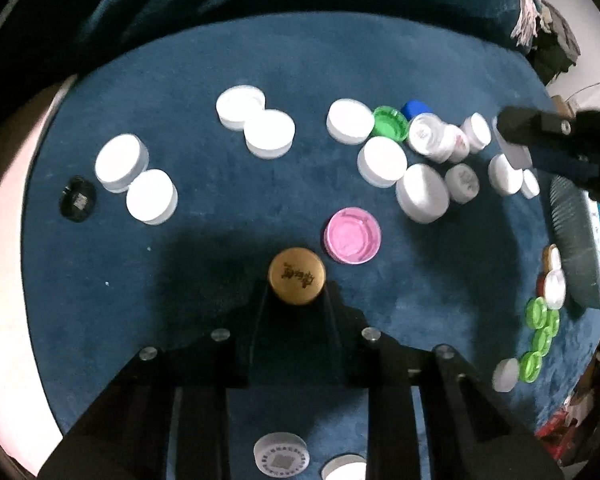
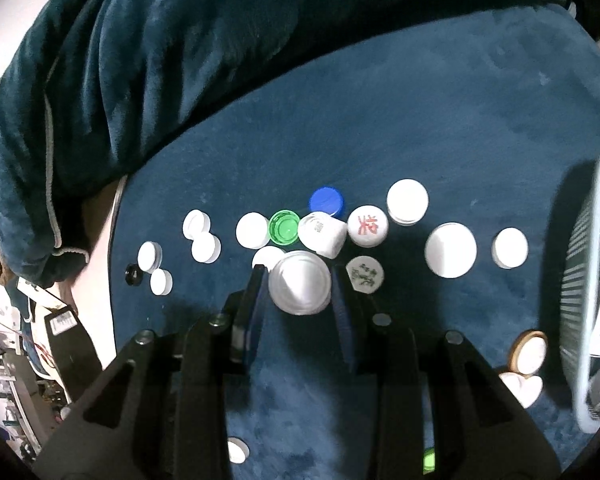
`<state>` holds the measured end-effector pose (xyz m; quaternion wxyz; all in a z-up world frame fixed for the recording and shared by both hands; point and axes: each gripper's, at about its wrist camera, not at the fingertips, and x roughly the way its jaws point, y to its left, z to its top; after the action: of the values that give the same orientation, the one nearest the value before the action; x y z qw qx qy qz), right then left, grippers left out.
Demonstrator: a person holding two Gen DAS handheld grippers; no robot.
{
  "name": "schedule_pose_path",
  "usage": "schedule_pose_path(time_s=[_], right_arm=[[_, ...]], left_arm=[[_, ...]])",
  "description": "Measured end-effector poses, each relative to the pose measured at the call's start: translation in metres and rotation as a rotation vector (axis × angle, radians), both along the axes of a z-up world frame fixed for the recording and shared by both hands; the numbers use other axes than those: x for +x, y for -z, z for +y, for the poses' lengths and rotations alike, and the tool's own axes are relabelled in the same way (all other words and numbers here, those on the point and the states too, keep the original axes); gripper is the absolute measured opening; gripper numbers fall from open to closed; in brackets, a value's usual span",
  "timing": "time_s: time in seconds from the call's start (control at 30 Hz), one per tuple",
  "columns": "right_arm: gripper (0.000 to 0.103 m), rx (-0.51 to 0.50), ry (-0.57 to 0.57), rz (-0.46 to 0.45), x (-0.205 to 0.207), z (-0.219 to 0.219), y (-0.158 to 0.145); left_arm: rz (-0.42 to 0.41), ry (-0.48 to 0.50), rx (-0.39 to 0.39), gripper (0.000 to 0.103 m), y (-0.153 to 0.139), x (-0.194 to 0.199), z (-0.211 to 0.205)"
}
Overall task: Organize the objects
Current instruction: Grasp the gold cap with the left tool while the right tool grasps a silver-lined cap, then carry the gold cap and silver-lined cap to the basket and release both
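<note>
Though steeply tilted, both hand-held grippers (image 1: pixel 296 292) (image 2: pixel 298 286) loaded.

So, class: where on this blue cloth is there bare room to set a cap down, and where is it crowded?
Bare: between the white pair and pink cap; also beyond the cap row, toward the blanket. Crowded: around the green cap.
</note>
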<state>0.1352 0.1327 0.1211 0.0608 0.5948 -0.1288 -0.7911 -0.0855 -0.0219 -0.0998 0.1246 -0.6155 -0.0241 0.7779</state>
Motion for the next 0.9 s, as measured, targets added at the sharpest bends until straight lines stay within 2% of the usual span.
schedule_pose_path(time_s=[0.23,0.4,0.53,0.7,0.8,0.9], right_arm=[[0.033,-0.009,0.029,0.041,0.016,0.023,-0.029],[0.033,-0.007,0.094,0.096,0.041,0.062,-0.059],[0.033,-0.006,0.19,0.143,0.069,0.109,-0.083],[0.033,-0.012,0.382,0.191,0.123,0.192,-0.106],[0.033,-0.017,0.51,0.198,0.153,0.234,-0.106],[0.033,-0.019,0.595,0.16,0.172,0.265,-0.095]], left_arm=[[0.071,-0.053,0.096,0.028,-0.046,0.0,0.0],[0.115,-0.014,0.168,0.028,-0.077,0.006,0.032],[0.136,0.062,0.23,0.028,-0.099,0.011,0.083],[0.156,0.214,0.311,0.028,-0.126,0.035,0.17],[0.151,0.3,0.353,0.028,-0.135,0.052,0.219],[0.141,0.378,0.373,0.028,-0.137,0.07,0.258]])
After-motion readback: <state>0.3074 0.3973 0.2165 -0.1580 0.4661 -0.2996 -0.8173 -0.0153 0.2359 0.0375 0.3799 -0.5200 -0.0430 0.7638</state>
